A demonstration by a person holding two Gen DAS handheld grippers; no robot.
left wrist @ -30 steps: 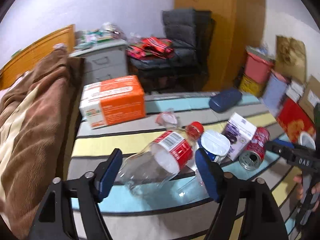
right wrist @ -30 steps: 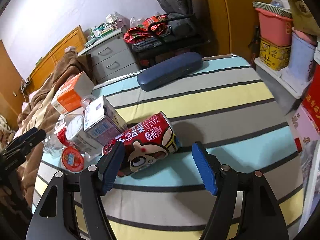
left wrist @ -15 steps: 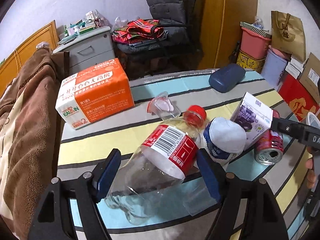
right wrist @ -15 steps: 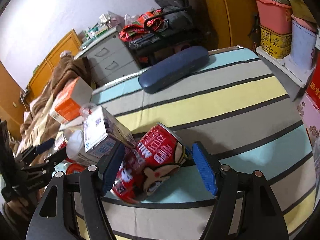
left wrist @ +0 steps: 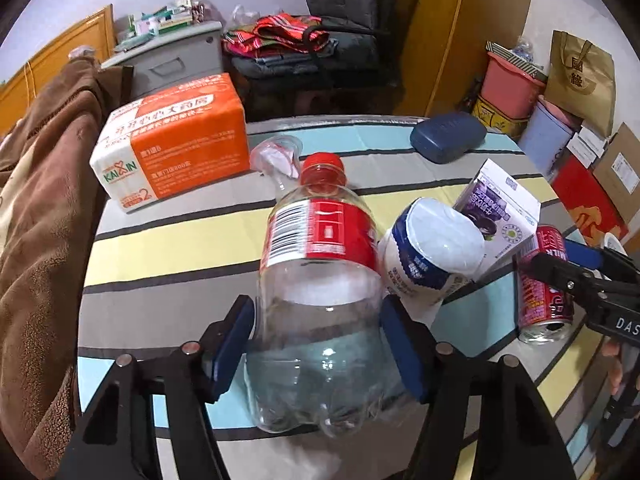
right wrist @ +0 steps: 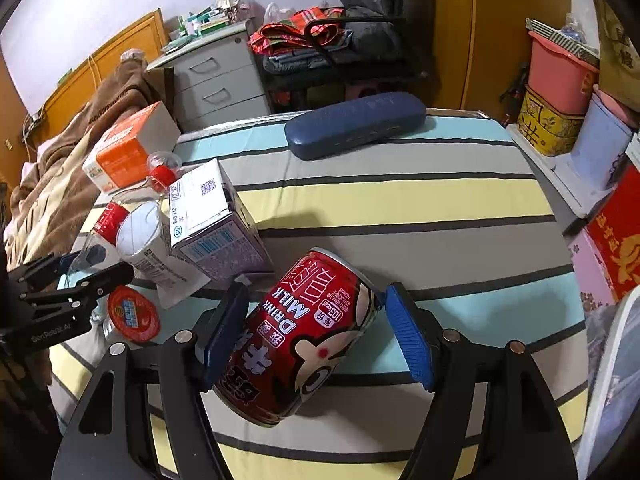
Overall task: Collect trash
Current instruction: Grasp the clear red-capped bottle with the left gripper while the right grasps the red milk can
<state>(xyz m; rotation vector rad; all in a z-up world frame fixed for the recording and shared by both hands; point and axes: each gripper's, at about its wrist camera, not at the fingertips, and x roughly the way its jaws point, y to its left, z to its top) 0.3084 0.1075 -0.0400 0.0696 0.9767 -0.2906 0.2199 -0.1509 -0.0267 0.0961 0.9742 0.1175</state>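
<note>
Moved: my left gripper [left wrist: 316, 354], jaws closing around the clear plastic bottle with red label [left wrist: 318, 284] on the striped bench [left wrist: 172, 236]. My right gripper [right wrist: 310, 340] straddles the red milk-drink can [right wrist: 296, 340], unclenched, staged for collection.

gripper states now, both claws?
Left claw: closing around the plastic bottle, pads at its sides.
Right claw: open, straddling the red can, not gripped.

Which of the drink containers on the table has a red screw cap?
The clear plastic bottle with the red label, lying between the left claw's pads. The red milk can, purple carton and white cup have none.
</note>
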